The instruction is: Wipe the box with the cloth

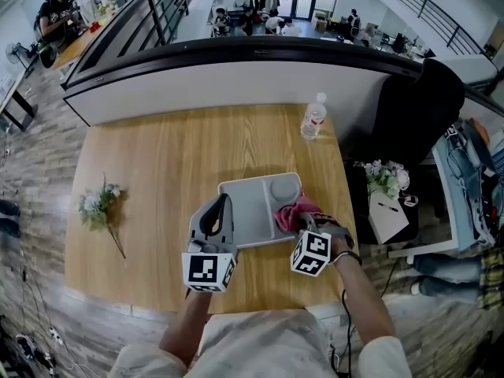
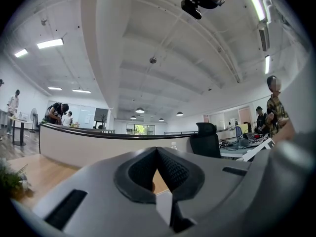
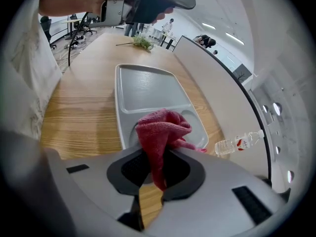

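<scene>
At the right end of the box, nearest your right hand, the red cloth sits bunched up against the grey plastic. One fold of it is pinched between the jaws of your right gripper. The right gripper view shows the jaws closed onto that fold, with the rest of the cloth standing up just ahead of them over the small end compartment. A corner trails out to the side.

The box is a shallow grey tray. Its large flat compartment stretches away from the right gripper, and a round recess lies at its far right corner.

Your left gripper is at the opposite, left end of the box, just beside its edge. It is tilted upward so that its own view looks at the ceiling. Its jaws are pressed together at the tips with nothing between them.

The box lies on the wooden table. A clear water bottle stands near the table's far right corner, and a flower sprig lies well apart on the left.
</scene>
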A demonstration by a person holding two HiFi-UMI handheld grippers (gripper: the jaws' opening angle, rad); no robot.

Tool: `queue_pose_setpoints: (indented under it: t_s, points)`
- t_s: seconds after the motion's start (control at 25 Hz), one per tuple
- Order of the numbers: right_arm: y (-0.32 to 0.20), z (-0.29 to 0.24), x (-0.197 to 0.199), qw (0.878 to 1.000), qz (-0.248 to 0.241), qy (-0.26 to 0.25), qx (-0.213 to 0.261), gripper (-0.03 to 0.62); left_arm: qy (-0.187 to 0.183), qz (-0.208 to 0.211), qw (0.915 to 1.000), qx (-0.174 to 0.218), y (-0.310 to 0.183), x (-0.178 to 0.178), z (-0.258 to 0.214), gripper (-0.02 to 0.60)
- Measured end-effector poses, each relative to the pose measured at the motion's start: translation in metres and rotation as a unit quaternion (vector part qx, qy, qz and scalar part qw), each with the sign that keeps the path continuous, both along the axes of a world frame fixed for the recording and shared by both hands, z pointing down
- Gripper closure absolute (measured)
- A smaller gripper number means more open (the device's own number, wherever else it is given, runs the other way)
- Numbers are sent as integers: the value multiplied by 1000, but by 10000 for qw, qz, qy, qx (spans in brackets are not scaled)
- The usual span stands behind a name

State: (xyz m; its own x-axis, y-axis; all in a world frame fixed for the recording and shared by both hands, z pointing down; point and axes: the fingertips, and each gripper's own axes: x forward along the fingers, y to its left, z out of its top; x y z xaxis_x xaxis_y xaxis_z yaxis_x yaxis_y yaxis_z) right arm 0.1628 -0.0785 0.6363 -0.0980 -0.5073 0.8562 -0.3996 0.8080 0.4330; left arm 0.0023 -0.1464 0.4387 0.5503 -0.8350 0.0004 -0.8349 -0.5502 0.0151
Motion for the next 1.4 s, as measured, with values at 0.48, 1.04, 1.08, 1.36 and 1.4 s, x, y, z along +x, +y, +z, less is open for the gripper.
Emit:
queue_pose_setpoints:
  t_s: [0.48,1.04,1.08,1.36,1.4]
  points:
    - [24,-2,-6,9992,161,-107,-343,520,8,213,9998,-48,-3,13,3,569]
    - [49,-3,-11,9986,235,-106,-470,520,10,226,9997,-78,-2,11,6,569]
    - [50,-3,-12,9985,229,-98,-483,520,12,216,9997,-81,-2,10,6,569]
    - [52,-3,-12,9980,221,-112,-580,520,-9,151,9998,-120,-1,5,9,569]
    - [52,-2,-12,9980,215,-116,-583,520,-10,137,9998,-116,-2,3,9,569]
